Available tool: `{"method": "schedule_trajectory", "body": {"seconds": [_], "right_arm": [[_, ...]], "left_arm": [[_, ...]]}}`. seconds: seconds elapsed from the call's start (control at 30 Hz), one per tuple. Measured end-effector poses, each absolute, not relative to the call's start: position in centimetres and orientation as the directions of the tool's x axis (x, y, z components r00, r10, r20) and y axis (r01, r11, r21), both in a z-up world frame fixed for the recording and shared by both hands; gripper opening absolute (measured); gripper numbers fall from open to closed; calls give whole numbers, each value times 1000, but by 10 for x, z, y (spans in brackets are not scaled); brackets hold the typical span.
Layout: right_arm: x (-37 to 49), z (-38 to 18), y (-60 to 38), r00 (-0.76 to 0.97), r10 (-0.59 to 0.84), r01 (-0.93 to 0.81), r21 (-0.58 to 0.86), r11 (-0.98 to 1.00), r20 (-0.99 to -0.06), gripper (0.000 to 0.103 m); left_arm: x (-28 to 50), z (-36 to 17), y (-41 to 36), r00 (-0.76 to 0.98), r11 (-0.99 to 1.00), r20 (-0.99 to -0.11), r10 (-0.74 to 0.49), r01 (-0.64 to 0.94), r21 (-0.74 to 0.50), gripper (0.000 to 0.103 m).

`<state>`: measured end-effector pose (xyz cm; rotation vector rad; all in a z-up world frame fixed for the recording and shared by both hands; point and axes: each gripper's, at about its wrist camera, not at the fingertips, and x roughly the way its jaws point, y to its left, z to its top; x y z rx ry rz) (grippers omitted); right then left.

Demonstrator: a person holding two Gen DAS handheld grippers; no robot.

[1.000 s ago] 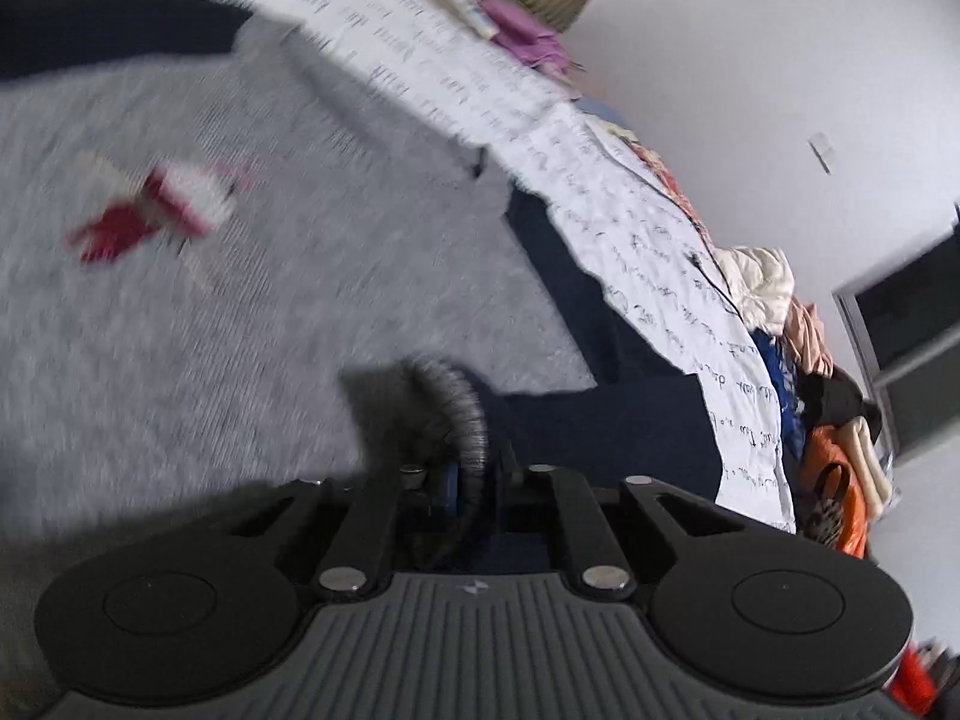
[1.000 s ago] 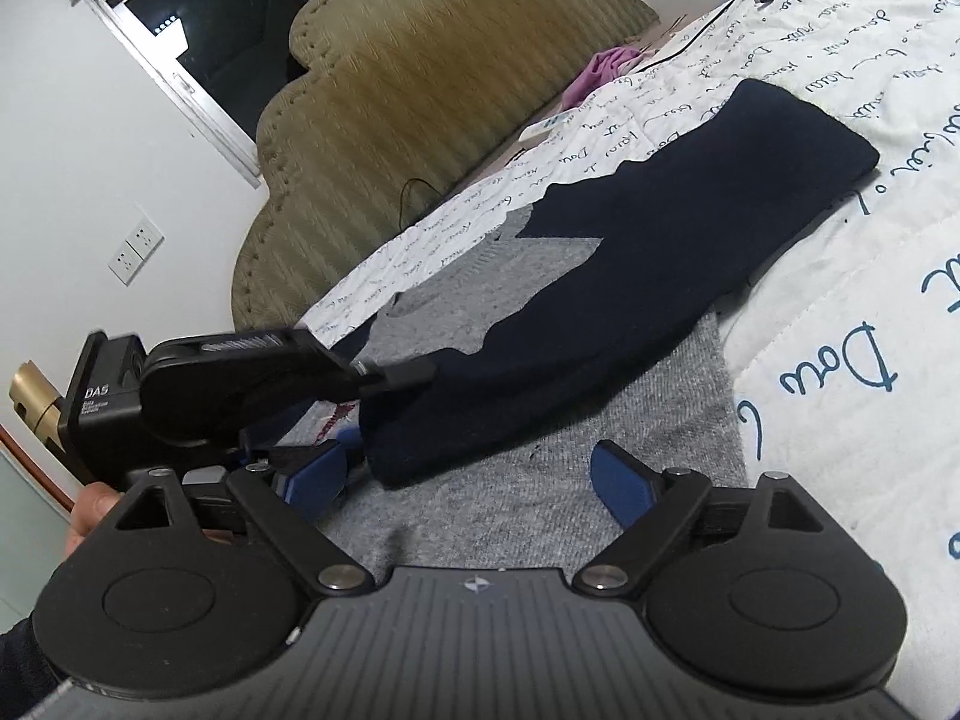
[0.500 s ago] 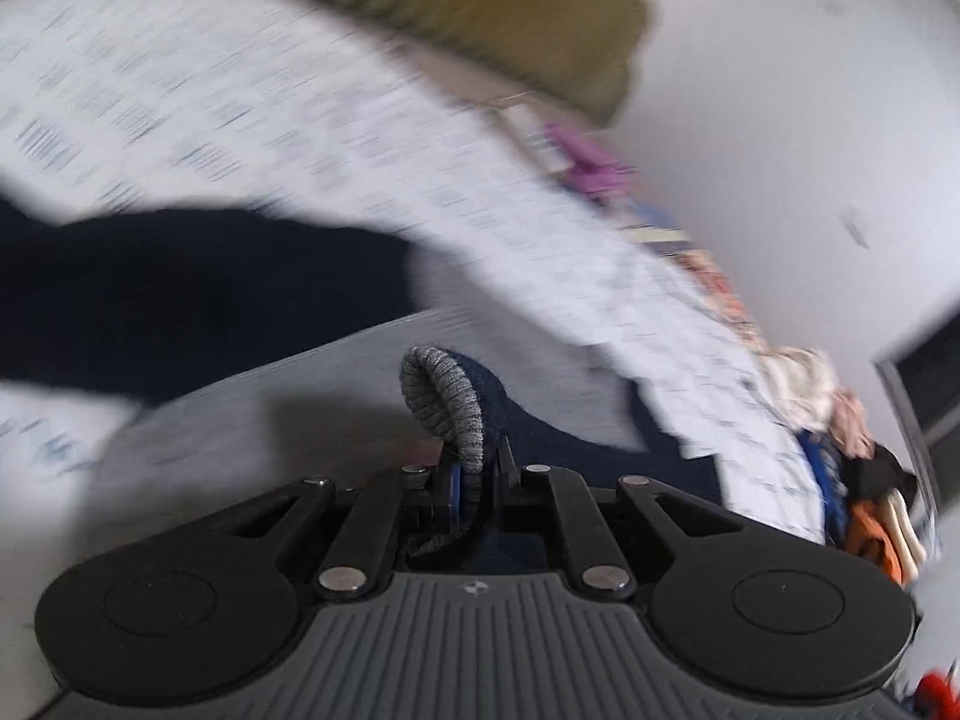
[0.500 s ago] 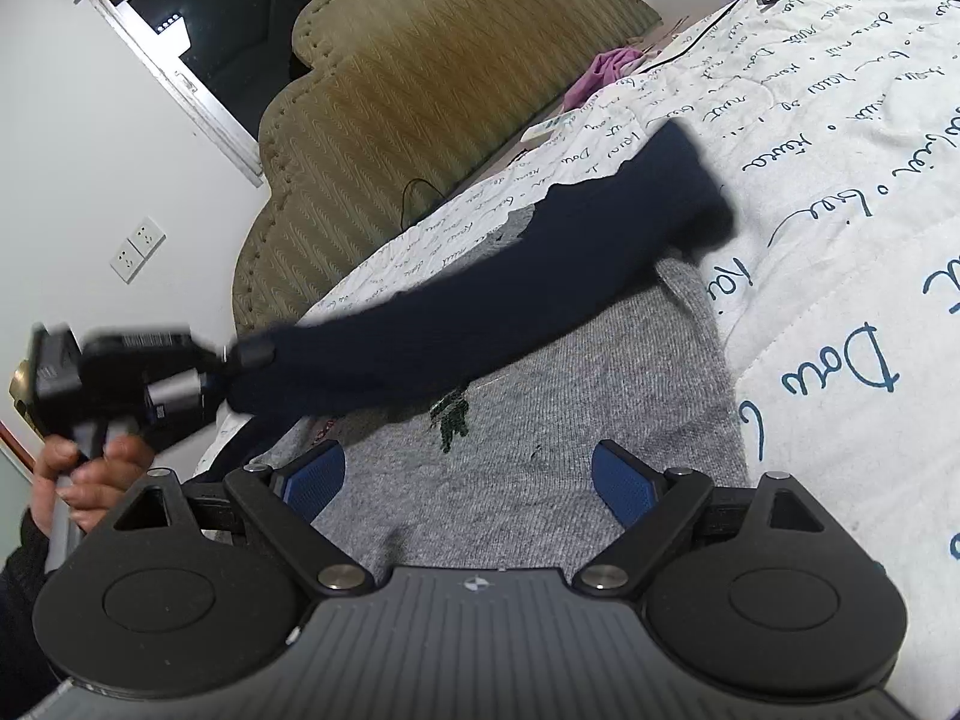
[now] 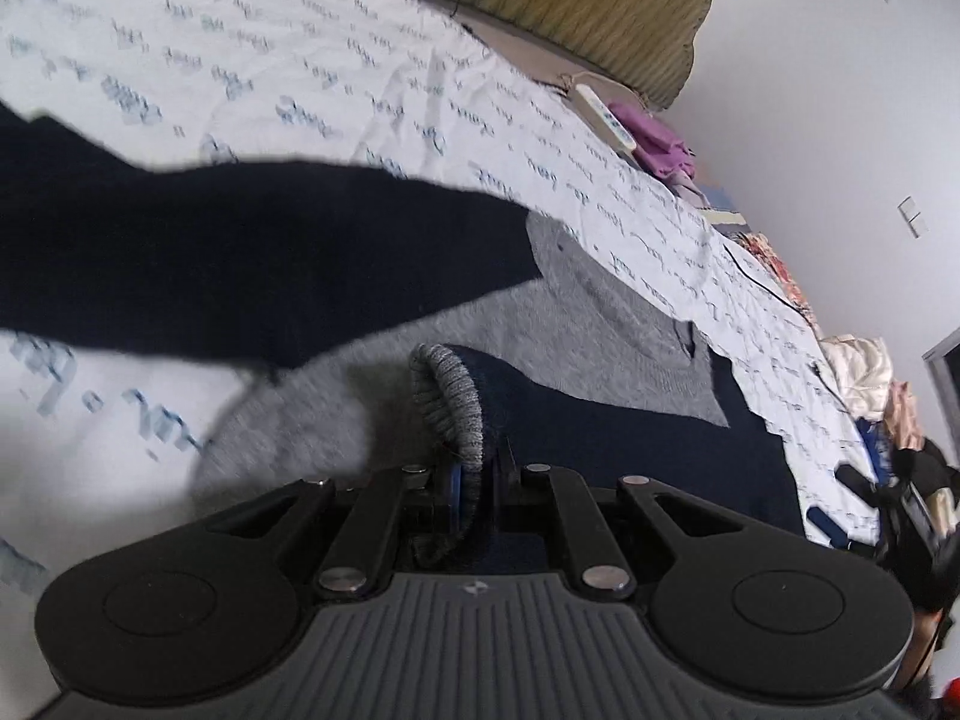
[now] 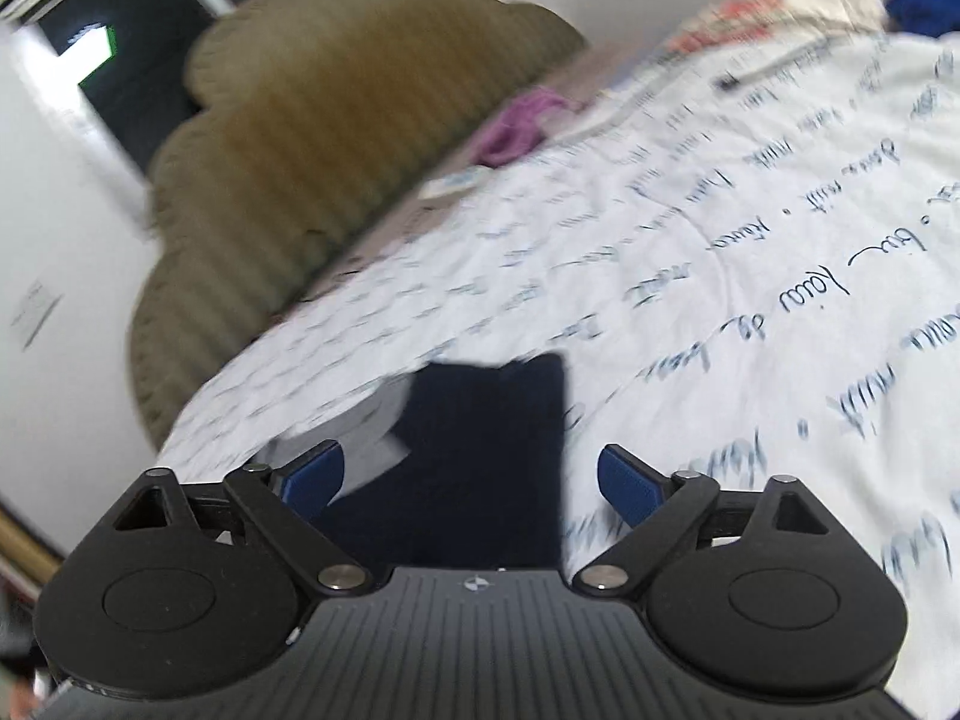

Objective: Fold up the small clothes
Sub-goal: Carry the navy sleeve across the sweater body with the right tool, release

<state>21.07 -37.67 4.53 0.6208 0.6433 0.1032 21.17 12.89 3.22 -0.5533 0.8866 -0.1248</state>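
Observation:
A small grey sweater [image 5: 600,324] with navy sleeves lies on a white bedsheet [image 5: 300,60] printed with blue script. My left gripper [image 5: 474,480] is shut on the grey ribbed cuff [image 5: 450,396] of one navy sleeve, held up over the grey body. A second navy sleeve [image 5: 210,258] stretches across the left of the left wrist view. In the blurred right wrist view my right gripper [image 6: 468,474] stands open, blue fingertips [image 6: 624,480] wide apart. A navy sleeve end [image 6: 492,438] lies on the sheet below and between them, apart from the pads.
An olive padded headboard [image 6: 312,156] backs the bed. A purple cloth [image 5: 654,138] and a white remote [image 5: 606,117] lie near it. A heap of clothes [image 5: 864,384] sits at the bed's far right. A black cable [image 5: 762,282] crosses the sheet.
My left gripper carried the cuff across the sweater, and the sleeve was drawn over the grey body. The right gripper swung up and away, so the sweater's grey front and the other gripper left its view.

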Motion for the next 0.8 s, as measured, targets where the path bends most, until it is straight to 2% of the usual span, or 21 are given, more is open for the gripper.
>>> {"method": "schedule_trajectory", "body": {"seconds": [0.1,0.2,0.27,0.33,0.47,0.53,0.67,0.7,0.77,0.8], "right_arm": [[238,37,-371,764,290,78,529,845,-576,87],[256,22,-356,705,233,86,407,909,-670,68],[255,20,-346,710,256,27,390,921,-656,60],[259,20,-346,687,294,4,408,913,-664,11],[255,31,-359,732,320,0,469,883,-602,9],[260,17,-362,703,295,35,446,894,-647,8],[253,6,-363,726,281,66,470,880,-628,8],[251,6,-361,730,267,65,452,890,-629,16],[247,11,-360,740,258,59,442,895,-621,22],[243,17,-360,750,239,71,435,897,-616,31]], "left_arm": [[217,28,131,618,859,-723,-308,-146,-490,8],[221,22,126,608,869,-736,-296,-148,-472,8],[221,21,126,611,870,-734,-297,-144,-472,8],[221,21,129,609,864,-732,-306,-145,-482,8],[220,20,133,608,869,-734,-303,-139,-474,8],[221,14,131,609,870,-736,-296,-146,-471,8],[219,13,130,627,876,-725,-285,-137,-463,10],[217,14,131,631,876,-720,-289,-129,-465,11],[210,19,136,645,872,-706,-291,-124,-473,13],[202,26,138,663,879,-697,-271,-124,-460,15]]}}
